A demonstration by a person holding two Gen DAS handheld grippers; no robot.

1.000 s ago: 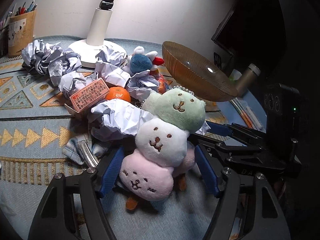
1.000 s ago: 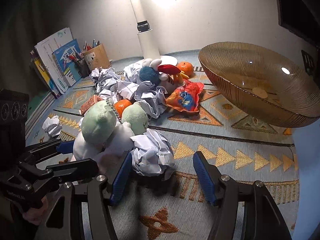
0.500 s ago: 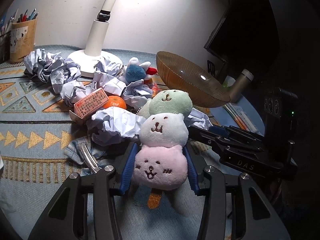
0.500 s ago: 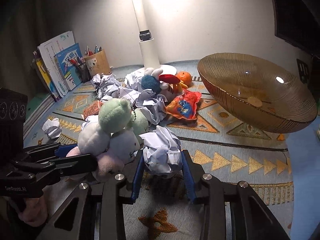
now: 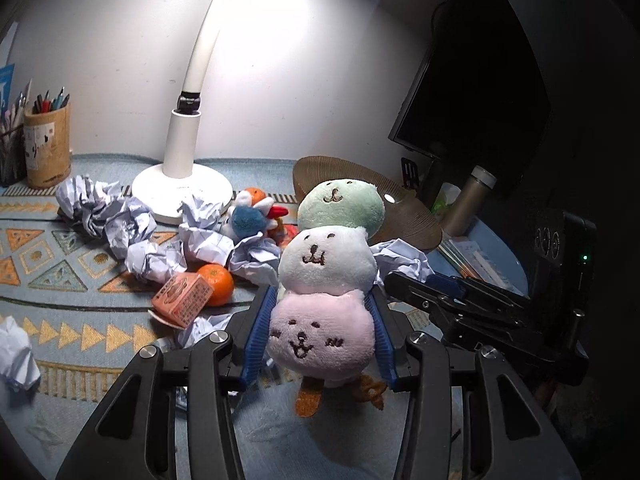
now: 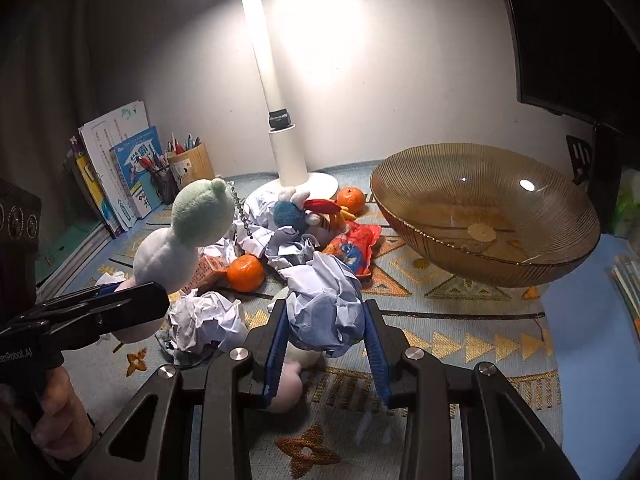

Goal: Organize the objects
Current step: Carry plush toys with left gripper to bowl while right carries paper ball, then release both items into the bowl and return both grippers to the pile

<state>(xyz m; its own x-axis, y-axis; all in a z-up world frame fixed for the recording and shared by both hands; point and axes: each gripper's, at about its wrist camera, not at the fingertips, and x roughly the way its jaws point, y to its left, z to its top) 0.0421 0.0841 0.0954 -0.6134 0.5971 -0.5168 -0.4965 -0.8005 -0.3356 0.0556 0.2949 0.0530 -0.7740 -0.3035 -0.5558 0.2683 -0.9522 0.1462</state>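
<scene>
Both grippers are gripping something: the left gripper [image 5: 320,340] is squeezing the pink bottom ball of a three-ball plush toy [image 5: 326,280] stacked pink, white and green, holding it upright above the patterned blue mat [image 5: 60,280]. Right gripper [image 6: 326,340] is clamping a crumpled white paper ball [image 6: 324,304], just beside the ribbed amber glass bowl [image 6: 480,208].
</scene>
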